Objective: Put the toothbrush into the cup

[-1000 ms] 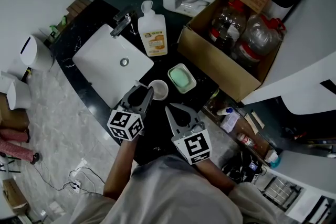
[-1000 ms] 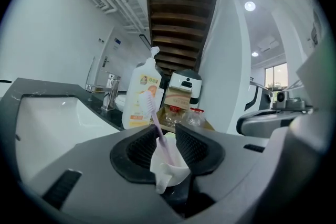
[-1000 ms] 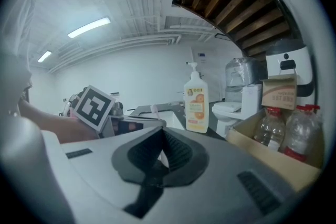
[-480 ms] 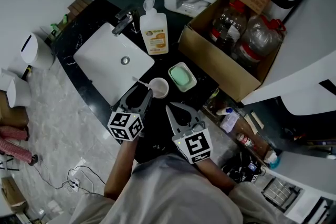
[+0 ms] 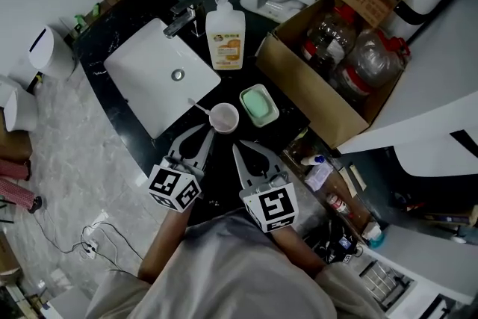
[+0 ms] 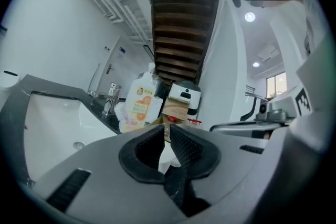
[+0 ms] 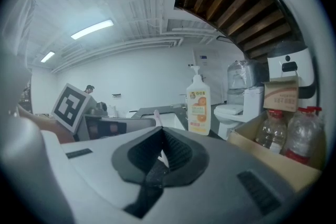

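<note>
Toothbrush [image 5: 200,107] stands in the white cup [image 5: 224,118] on the dark bench [image 5: 221,177], its handle leaning out over the rim toward the white sink [image 5: 149,78], in the head view. A green soap dish [image 5: 259,107] sits just beside the cup on the far side from the sink. The person's two arms reach forward side by side from the bottom of the frame, the bare left forearm [image 5: 169,237] angled up toward the cup. The left hand-held gripper [image 5: 203,133] points at the cup with its tips just short of the rim, apart from it; the right hand-held gripper [image 5: 237,147] lies parallel, tips near the cup's other side and also clear of it. In the left gripper view, that hand-held gripper is held close to level; its jaws have just been closing and now stand only a narrow slit apart, with nothing between the pads, the white of the cup showing beyond the gap and a cardboard box [image 6: 176,108] farther back. In the right gripper view, the jaws meet at their tips and hold nothing; a pale, pink-tipped end of the toothbrush rises just above them, with a soap bottle [image 7: 198,105] and a toilet [image 7: 231,112] standing well behind.
</note>
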`<state>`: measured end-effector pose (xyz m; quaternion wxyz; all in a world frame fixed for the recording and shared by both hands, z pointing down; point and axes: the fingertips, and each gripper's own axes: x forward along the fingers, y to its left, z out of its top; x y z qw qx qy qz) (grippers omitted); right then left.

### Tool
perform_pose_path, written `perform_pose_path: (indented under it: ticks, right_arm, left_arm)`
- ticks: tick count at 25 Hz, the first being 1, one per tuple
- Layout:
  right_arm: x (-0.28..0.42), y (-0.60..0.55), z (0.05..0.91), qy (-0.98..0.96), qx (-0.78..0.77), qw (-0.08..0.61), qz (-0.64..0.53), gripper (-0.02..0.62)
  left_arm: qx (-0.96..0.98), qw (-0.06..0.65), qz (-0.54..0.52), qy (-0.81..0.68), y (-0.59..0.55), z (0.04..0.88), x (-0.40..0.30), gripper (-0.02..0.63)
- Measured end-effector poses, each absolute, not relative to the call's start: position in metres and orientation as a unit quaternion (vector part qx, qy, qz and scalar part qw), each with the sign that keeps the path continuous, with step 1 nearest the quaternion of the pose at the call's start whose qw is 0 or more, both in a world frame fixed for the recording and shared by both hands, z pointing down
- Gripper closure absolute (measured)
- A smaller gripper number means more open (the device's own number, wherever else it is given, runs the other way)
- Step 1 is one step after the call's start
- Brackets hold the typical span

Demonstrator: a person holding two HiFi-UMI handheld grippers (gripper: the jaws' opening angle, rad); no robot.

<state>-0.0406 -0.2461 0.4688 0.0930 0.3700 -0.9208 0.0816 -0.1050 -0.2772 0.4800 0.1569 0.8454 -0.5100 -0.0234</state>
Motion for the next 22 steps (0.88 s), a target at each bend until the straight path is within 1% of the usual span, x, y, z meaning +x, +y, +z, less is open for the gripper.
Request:
perform_pose_path:
  ticks: [7,22]
  right_arm:
    - [-0.045,-0.243,0.466,-0.925,0.36,0.088,0.078,0.589]
    - [-0.042,-0.241,0.454,-0.928,0.36,0.077,0.053,0.589]
  left_arm:
    - [0.842,0.131,-0.04,-0.522,-0.259,0.464,-0.097,0.595]
    - [0.854,0.125,-0.026,-0.504,-0.241,0.462,-0.072,0.595]
